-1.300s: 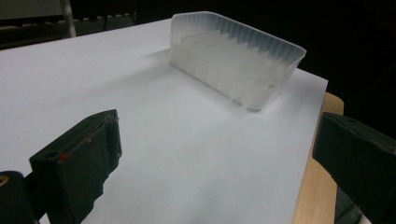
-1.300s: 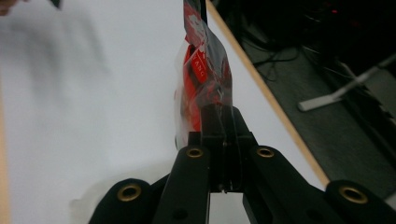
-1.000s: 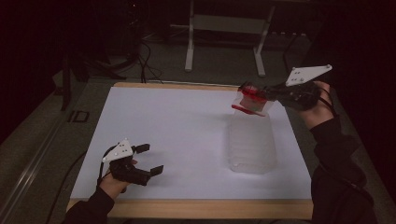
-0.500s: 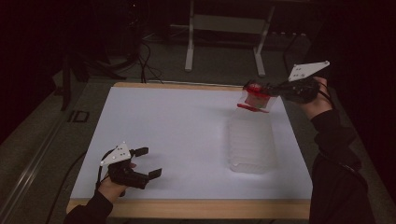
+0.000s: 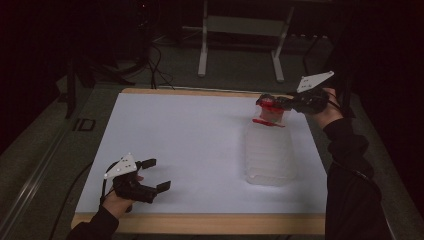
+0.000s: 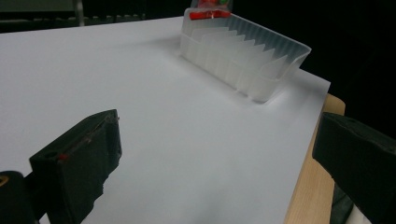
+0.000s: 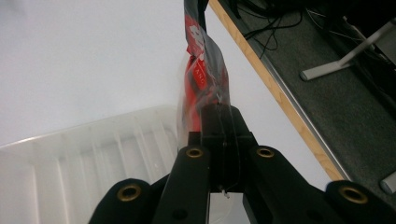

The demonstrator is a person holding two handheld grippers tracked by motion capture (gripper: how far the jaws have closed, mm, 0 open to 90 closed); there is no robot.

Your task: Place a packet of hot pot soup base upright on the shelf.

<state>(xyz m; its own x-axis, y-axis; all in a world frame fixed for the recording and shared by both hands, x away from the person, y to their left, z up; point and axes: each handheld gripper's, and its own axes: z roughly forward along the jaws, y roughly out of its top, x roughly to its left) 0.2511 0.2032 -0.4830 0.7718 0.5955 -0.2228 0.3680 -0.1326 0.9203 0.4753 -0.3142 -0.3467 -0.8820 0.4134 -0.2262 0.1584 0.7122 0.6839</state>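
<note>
Right gripper [image 5: 265,103] lowered, pinching red packet [image 7: 198,70], perhaps over bin [image 5: 270,155]; left gripper [image 5: 155,175] spread.

A dim lab: white-topped table [image 5: 190,135], metal stand legs [image 5: 240,45] and floor cables [image 5: 155,65] behind.

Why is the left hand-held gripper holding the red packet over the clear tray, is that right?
Not quite. The right hand-held gripper holds the red packet over the clear tray; the right gripper view shows its jaws shut on the packet's clear wrapper. In the high view the left hand-held gripper is open, with nothing between its jaws.
</note>
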